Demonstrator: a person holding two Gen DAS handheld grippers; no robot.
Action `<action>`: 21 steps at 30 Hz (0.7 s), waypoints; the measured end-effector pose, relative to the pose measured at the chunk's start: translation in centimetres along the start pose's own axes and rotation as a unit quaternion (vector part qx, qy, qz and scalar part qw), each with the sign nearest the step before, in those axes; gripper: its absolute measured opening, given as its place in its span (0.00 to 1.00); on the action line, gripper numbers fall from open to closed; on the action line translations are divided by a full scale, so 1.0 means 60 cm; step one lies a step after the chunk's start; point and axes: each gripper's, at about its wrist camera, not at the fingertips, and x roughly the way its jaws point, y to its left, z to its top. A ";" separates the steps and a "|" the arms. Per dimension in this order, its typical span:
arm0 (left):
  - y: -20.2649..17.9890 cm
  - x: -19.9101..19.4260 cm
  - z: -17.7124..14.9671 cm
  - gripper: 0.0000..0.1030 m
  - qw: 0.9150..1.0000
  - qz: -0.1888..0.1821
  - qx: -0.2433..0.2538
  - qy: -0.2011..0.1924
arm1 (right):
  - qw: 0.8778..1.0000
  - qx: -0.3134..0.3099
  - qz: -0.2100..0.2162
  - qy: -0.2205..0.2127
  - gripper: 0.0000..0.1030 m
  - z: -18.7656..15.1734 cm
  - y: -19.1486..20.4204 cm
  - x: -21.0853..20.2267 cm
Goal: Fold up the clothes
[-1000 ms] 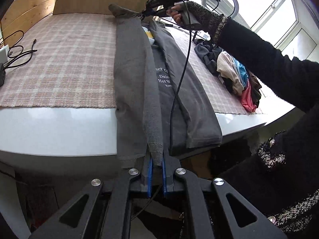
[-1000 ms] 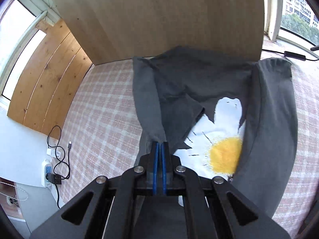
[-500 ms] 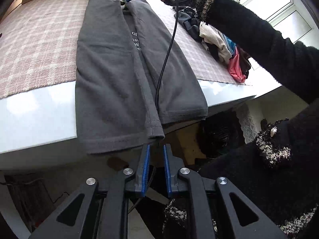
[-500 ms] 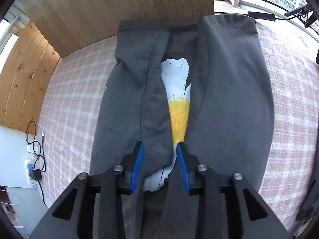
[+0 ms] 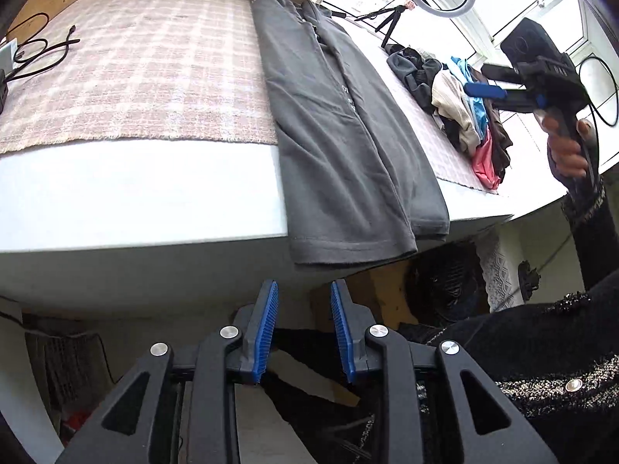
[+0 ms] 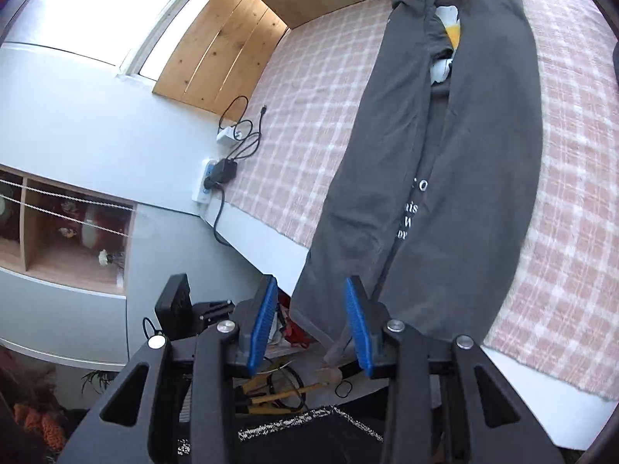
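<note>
Opening my left hand-held gripper [image 5: 303, 332] below the desk [image 5: 135, 193] edge, nothing between its jaws; my right hand-held gripper [image 6: 311, 323] is spread, empty, near the folded grey shirt [image 6: 445, 154] at frame centre.

The white lettering on the grey shirt [image 6: 445, 162] is mostly swallowed by the two folded-in sides, only a few letters peek out in the right wrist view, can't read it. Same for the yellow-and-white print [image 6: 450, 34] near the collar, just a sliver shows. The clothes pile [image 5: 460, 112] is a jumble, can't tell the garments apart. Stuff under the bench [image 5: 154, 193] is dark and unclear, and the hem hanging over the edge hides what's behind it
</note>
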 end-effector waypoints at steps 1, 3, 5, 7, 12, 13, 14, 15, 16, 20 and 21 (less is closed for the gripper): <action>0.002 0.011 0.007 0.25 1.000 -0.003 0.003 0.003 | 0.998 -0.023 -0.050 -0.007 0.35 -0.015 0.011 0.010; 0.005 0.034 0.018 0.25 1.000 -0.005 0.006 0.014 | 0.993 -0.060 -0.100 -0.008 0.35 -0.027 0.024 0.040; 0.009 0.049 0.024 0.25 1.000 -0.003 0.007 0.023 | 0.995 -0.048 -0.083 0.003 0.35 -0.014 0.013 0.080; 0.012 0.059 0.028 0.25 1.000 0.001 0.007 0.030 | 0.996 -0.036 -0.082 0.009 0.35 0.007 0.001 0.121; 0.017 0.068 0.030 0.28 0.999 -0.016 -0.006 0.031 | 0.992 -0.026 -0.116 0.033 0.35 0.046 -0.028 0.202; 0.015 0.069 0.029 0.28 0.999 -0.019 -0.004 0.029 | 0.992 -0.024 -0.117 0.033 0.35 0.049 -0.031 0.205; 0.012 0.068 0.028 0.27 0.999 -0.023 -0.003 0.025 | 0.992 -0.022 -0.118 0.032 0.35 0.053 -0.035 0.208; 0.009 0.065 0.026 0.27 0.999 -0.033 -0.002 0.020 | 0.992 -0.020 -0.119 0.032 0.35 0.056 -0.038 0.211; 0.005 0.062 0.025 0.22 0.999 -0.042 -0.001 0.013 | 0.992 -0.017 -0.120 0.032 0.35 0.059 -0.041 0.213; -0.011 0.043 0.024 0.05 0.998 -0.052 0.016 -0.010 | 0.993 -0.005 -0.114 0.030 0.35 0.069 -0.048 0.217; -0.019 0.038 0.023 0.04 0.998 -0.052 0.023 -0.013 | 0.993 -0.005 -0.113 0.028 0.35 0.070 -0.047 0.218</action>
